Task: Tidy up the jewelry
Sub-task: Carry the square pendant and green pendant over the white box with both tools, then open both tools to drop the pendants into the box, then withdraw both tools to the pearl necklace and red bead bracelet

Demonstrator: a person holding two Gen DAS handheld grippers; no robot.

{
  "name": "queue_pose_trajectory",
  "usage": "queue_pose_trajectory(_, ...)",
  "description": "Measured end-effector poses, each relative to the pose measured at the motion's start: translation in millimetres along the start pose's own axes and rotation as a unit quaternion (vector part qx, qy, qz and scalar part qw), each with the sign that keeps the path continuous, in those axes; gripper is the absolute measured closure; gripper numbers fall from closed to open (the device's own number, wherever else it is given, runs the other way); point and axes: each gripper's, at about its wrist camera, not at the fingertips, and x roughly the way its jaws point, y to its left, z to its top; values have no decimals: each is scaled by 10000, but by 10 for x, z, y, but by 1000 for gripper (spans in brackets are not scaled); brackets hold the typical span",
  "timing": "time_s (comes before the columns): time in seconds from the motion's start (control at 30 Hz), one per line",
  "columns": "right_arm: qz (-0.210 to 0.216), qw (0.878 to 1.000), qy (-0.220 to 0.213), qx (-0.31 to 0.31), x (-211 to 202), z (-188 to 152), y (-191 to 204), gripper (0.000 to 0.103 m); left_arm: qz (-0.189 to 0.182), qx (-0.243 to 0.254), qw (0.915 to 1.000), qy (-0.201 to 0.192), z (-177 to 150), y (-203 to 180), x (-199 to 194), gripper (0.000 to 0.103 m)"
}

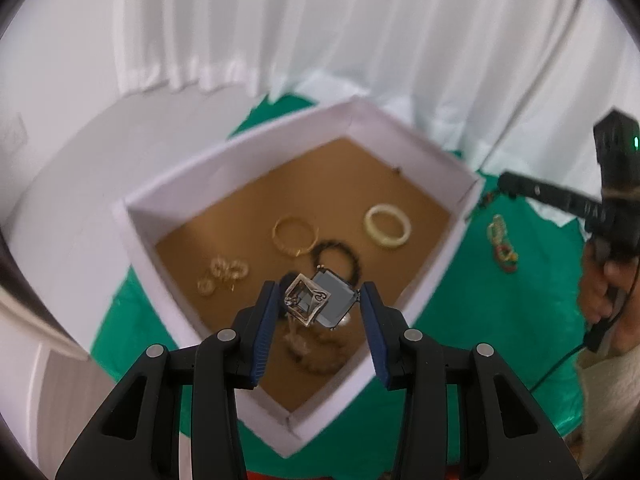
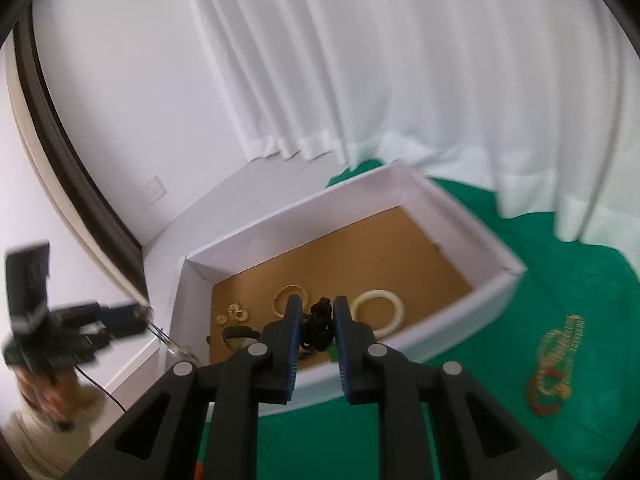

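A white box (image 1: 240, 156) with a brown floor sits on a green cloth (image 1: 480, 320). In it lie a gold bangle (image 1: 294, 236), a cream bangle (image 1: 388, 226), a black bead bracelet (image 1: 340, 256) and gold earrings (image 1: 224, 274). My left gripper (image 1: 318, 304) is over the box, jaws partly apart, with a grey square-stone piece with a silver frame (image 1: 320, 302) between the pads. My right gripper (image 2: 316, 324) is shut on a black bead bracelet (image 2: 320, 322) above the box's near wall (image 2: 400, 344).
Red, green and gold bangles and chains (image 2: 554, 364) lie on the cloth right of the box; they also show in the left wrist view (image 1: 502, 246). White curtains (image 2: 400, 80) hang behind. The table's left edge is beside the box.
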Motion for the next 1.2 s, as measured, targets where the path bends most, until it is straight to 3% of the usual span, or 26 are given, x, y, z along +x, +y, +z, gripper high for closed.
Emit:
queue_pose_trajectory(0.07, 20, 9995, 310, -32, 319, 19, 56, 87, -17, -91, 9998, 159, -73, 71, 146, 61)
queue_pose_trajectory(0.23, -394, 9943, 973, -199, 1031, -114, 88, 86, 189, -86, 9993, 317, -186, 106, 416, 61)
queue_pose_trajectory(0.33, -493, 9908, 1258, -105, 1284, -256, 61, 84, 274, -92, 9990, 343, -215, 93, 500, 59)
queue_pose_trajectory(0.4, -522, 9907, 1258, 22, 1318, -318, 42, 68, 337, -132, 9988, 320, -231, 105, 531, 53)
queue_pose_trajectory(0.43, -500, 9913, 1216, 66, 1289, -335, 41, 59, 355, -144, 9988, 297, -239, 112, 525, 41)
queue_pose_trajectory(0.47, -492, 9920, 1158, 97, 1242, -352, 44, 58, 378, -164, 9989, 221, -249, 107, 503, 33)
queue_pose_trajectory(0.53, -575, 9926, 1067, 80, 1136, -375, 69, 55, 367, -158, 9992, 100, -263, 91, 463, 30)
queue_pose_trajectory(0.63, -796, 9937, 785, -6, 898, -428, 131, 37, 273, -108, 9995, -66, -303, -5, 365, 26)
queue_pose_trajectory(0.73, -970, 9935, 591, 25, 659, -579, 150, 32, 238, 58, 9995, -223, -355, -174, 254, 24)
queue_pose_trajectory(1.0, -1712, 9832, 507, 368, 68, -1372, -211, 31, -395, 908, 9944, -357, -751, -1013, -6, 17)
queue_pose_trajectory(1.2, -2463, 9630, 476, 986, -457, -2071, -648, 31, -817, 1498, 9853, -72, -1129, -1672, 279, 14)
